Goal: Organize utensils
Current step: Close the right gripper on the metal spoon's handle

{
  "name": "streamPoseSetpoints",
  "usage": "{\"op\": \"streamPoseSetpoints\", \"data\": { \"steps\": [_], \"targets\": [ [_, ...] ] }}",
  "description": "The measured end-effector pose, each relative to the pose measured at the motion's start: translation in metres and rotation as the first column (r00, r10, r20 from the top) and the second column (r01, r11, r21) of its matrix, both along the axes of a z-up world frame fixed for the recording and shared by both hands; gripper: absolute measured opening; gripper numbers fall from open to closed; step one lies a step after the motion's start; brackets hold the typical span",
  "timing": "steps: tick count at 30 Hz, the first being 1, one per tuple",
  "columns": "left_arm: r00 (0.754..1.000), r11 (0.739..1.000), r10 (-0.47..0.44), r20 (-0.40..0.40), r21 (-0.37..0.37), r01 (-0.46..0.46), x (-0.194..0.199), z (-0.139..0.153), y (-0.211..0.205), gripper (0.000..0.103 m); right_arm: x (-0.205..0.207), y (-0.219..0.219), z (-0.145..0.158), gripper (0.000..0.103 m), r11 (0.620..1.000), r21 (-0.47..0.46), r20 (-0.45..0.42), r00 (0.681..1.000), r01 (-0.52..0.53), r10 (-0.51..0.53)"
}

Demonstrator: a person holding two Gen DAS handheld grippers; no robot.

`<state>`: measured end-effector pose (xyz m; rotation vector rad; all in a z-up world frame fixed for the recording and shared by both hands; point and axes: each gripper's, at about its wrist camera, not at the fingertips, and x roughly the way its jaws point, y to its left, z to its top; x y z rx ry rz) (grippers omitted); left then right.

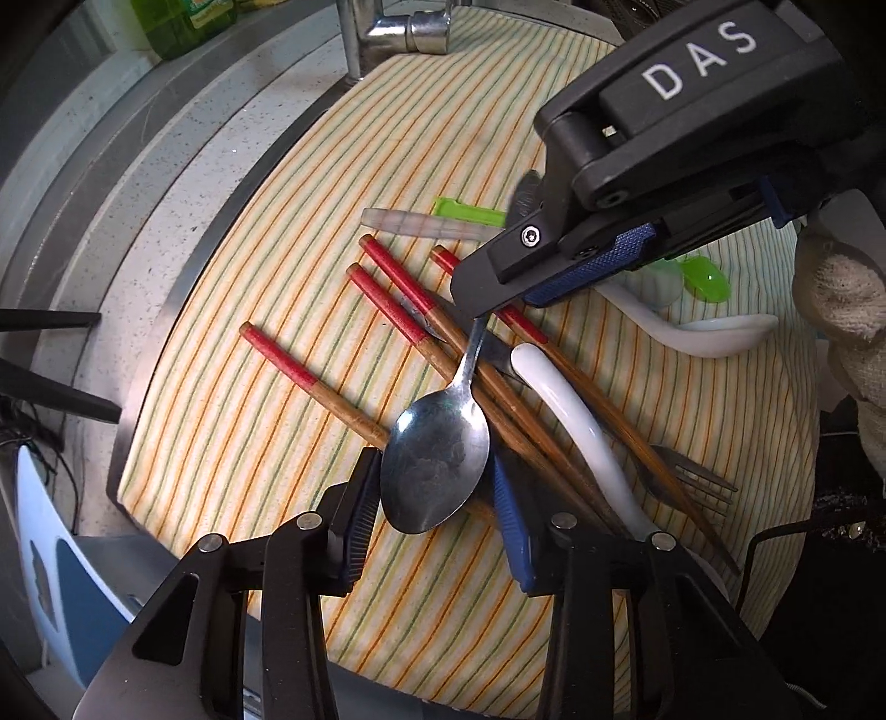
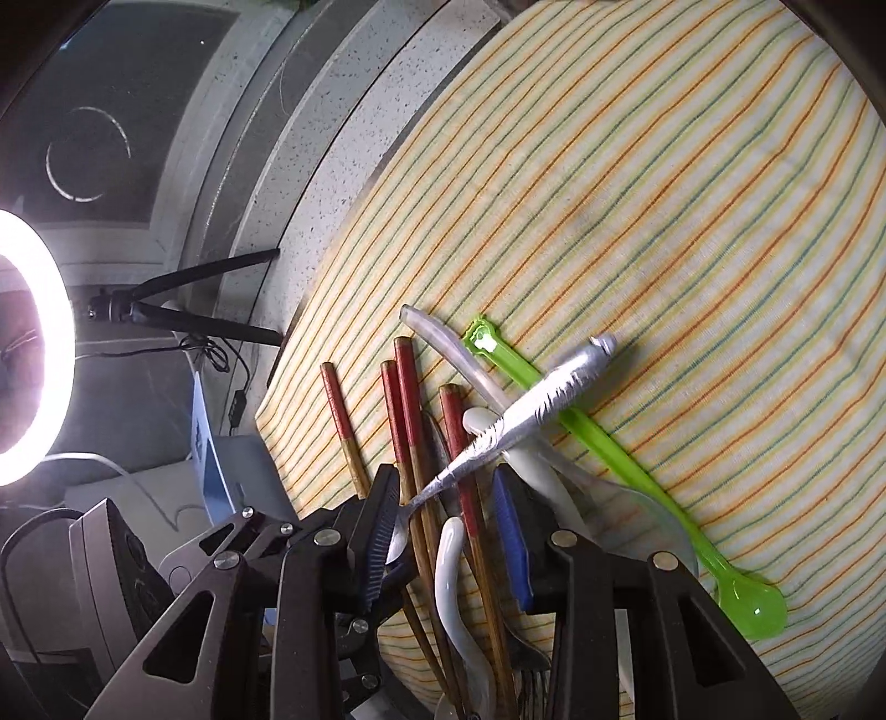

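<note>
Left wrist view, nearest first: you're holding the left gripper pointing almost straight down over the metal spoon, w/ its bowl sitting between the two pads. Both pads look to be meeting the bowl's rim, but I can't tell whether they're actually pressing yet. The bowl is the widest part, so going for it there is giving you something to bite on.

The spoon is lying tilted across the pile and not flat on the striped cloth. That's prob. why two tools are working on it: it's resting on the red-tipped chopsticks, w/ the white ceramic spoon and a fork crowding its right side.

Further out, you're bringing the right gripper in over the spoon's handle. Its jaws are standing partly apart and clamping nothing; in the right wrist view the thin handle is running through the gap, blurred, w/ chopsticks underneath.

Beyond that, a clear plastic spoon and a green plastic spoon are lying crossed on the cloth.

Containers: no caddy, tray or holder is showing, so everything is lying loose. Farthest back, a tap and a green bottle are standing on the counter.
</note>
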<state>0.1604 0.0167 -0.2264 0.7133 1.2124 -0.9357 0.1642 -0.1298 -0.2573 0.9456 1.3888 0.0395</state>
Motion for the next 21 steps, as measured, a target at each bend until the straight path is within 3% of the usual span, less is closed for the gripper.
{"op": "streamPoseSetpoints", "data": {
  "steps": [9,21],
  "targets": [
    [0.998,0.998,0.040,-0.043,-0.041,-0.042,0.014,-0.002,0.005,0.038,0.004,0.000,-0.004,0.028,0.999,0.009,-0.041,0.999,0.036,-0.035],
    [0.998,0.998,0.049,-0.034,-0.044,-0.051,0.012,-0.002,0.005,0.038,0.009,-0.005,0.013,0.029,0.999,0.021,0.029,0.999,0.032,-0.032]
  ]
}}
